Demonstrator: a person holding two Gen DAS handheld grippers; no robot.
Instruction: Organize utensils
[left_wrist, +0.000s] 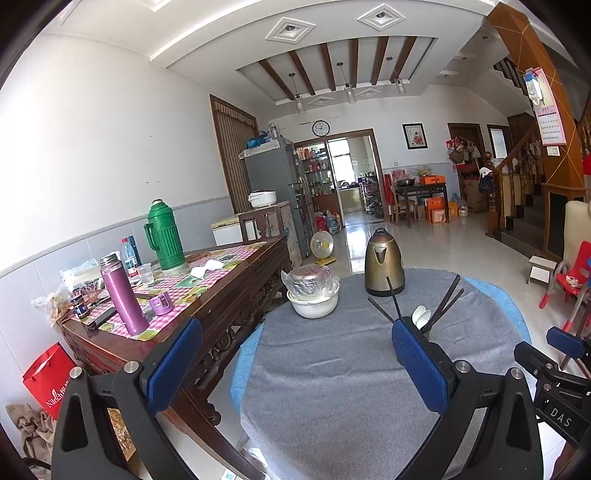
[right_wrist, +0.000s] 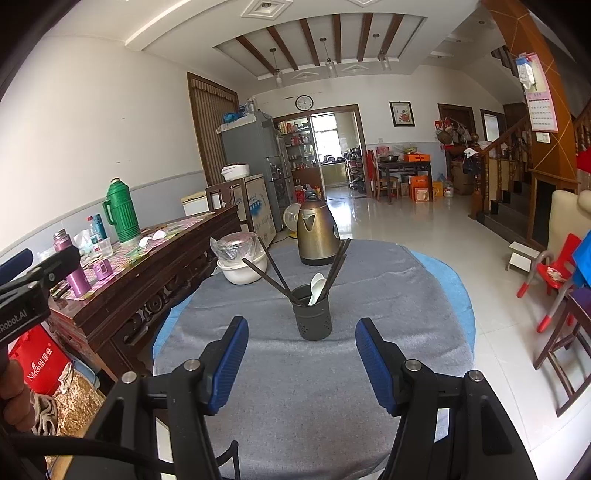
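Note:
A dark grey utensil holder (right_wrist: 314, 313) stands on the grey-covered round table (right_wrist: 317, 387). It holds several dark chopsticks (right_wrist: 271, 271) and a white spoon (right_wrist: 317, 287). My right gripper (right_wrist: 301, 332) is open and empty, just in front of the holder. My left gripper (left_wrist: 295, 339) is open and empty, above the table. In the left wrist view the holder (left_wrist: 424, 326) is mostly hidden behind the right finger; chopsticks (left_wrist: 448, 299) and the spoon (left_wrist: 421, 315) stick out.
A brass kettle (right_wrist: 317, 238) and a white bowl with a wrapped pot (right_wrist: 242, 258) stand at the table's far side. A wooden sideboard (left_wrist: 207, 295) with flasks is at the left. Red chairs (right_wrist: 554, 273) stand at the right.

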